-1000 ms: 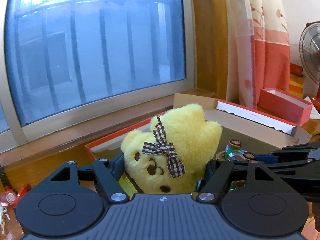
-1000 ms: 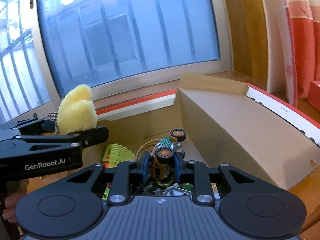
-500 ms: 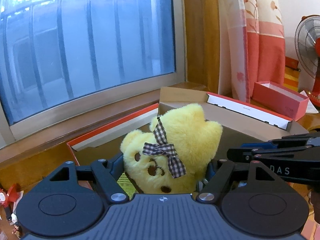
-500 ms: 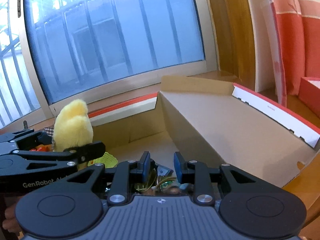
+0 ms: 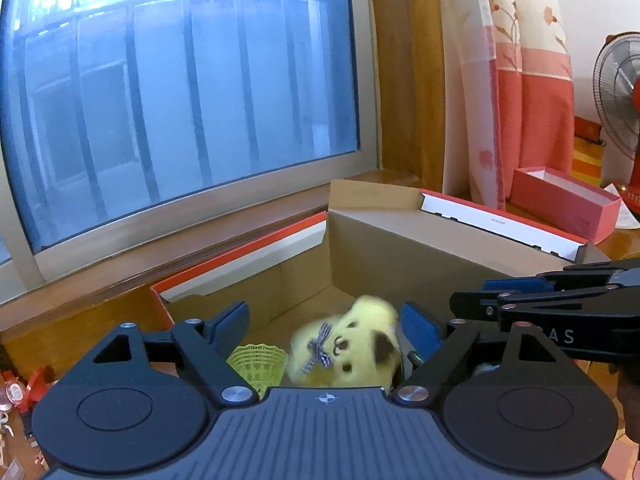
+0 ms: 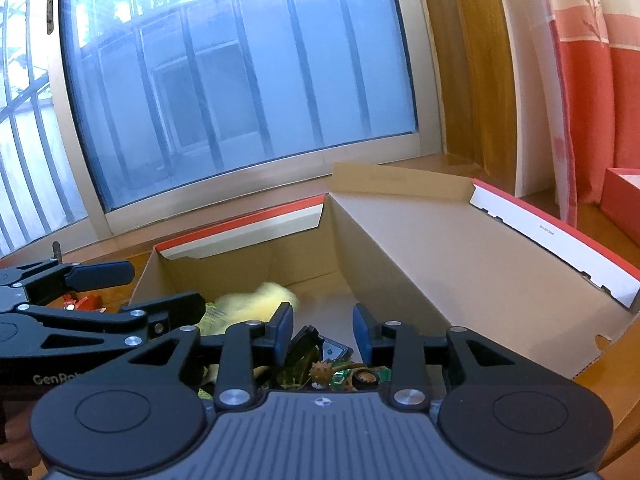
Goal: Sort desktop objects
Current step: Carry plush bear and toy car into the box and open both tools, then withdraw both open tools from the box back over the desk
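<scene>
Left wrist view, jaws: left gripper (image 5: 326, 322) spread wide, just been opening; blue pads clear of the yellow plush bear (image 5: 352, 350), which sits low between them, no pad touching it.
Change, left: a second ago the bear stood upright, squeezed between the pads; now it lies lower, down in the cardboard box (image 5: 420, 256), smeared by motion blur.
Bear, look: pale yellow fur, checked brown bow, dark eyes and ear patch; face tipped sideways.
Beside bear: yellow-green ribbed item (image 5: 258, 362) just to its left, inside the box.
Right wrist view, jaws: right gripper (image 6: 322, 330) narrowly parted, just been opening; nothing pressed between the pads.
Change, right: the wheeled toy held a second ago is out of the jaws; a jumble of small toys (image 6: 340, 374) lies on the box floor beneath them.
Box: open, brown inside, red and white flaps, on a wooden tabletop (image 6: 612, 392) under the window (image 6: 240, 80).
Farther out: curtain (image 5: 520, 88), pink box (image 5: 564, 202), fan (image 5: 618, 92).
</scene>
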Action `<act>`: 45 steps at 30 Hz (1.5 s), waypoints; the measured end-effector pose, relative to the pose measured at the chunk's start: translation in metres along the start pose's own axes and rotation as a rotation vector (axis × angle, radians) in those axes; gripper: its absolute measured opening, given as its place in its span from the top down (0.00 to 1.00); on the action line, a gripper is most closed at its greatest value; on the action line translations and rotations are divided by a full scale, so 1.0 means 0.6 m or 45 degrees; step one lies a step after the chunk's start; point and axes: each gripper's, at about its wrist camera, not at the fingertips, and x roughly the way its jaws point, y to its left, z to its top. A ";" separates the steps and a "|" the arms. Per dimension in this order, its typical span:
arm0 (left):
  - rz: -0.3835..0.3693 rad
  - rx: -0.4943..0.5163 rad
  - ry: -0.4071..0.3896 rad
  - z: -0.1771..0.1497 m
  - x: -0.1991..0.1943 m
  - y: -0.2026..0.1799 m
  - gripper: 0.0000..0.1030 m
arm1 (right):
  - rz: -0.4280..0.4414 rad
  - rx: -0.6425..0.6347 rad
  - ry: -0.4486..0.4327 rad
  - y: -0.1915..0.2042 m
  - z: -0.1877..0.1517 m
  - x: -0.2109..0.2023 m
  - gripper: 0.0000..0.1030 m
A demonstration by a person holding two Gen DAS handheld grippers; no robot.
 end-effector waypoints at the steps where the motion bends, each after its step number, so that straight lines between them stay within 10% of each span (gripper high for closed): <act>1: 0.004 -0.002 -0.001 -0.001 -0.002 0.001 0.19 | 0.002 0.000 -0.001 0.001 -0.001 -0.001 0.63; 11: 0.126 -0.077 -0.004 -0.028 -0.044 0.075 0.17 | 0.051 -0.013 -0.004 0.057 -0.001 0.008 0.53; 29: 0.524 -0.387 0.122 -0.160 -0.181 0.375 0.16 | 0.271 -0.236 0.027 0.361 -0.010 0.038 0.44; 45: 0.692 -0.456 0.190 -0.239 -0.234 0.569 0.16 | 0.404 -0.324 0.169 0.579 -0.067 0.114 0.41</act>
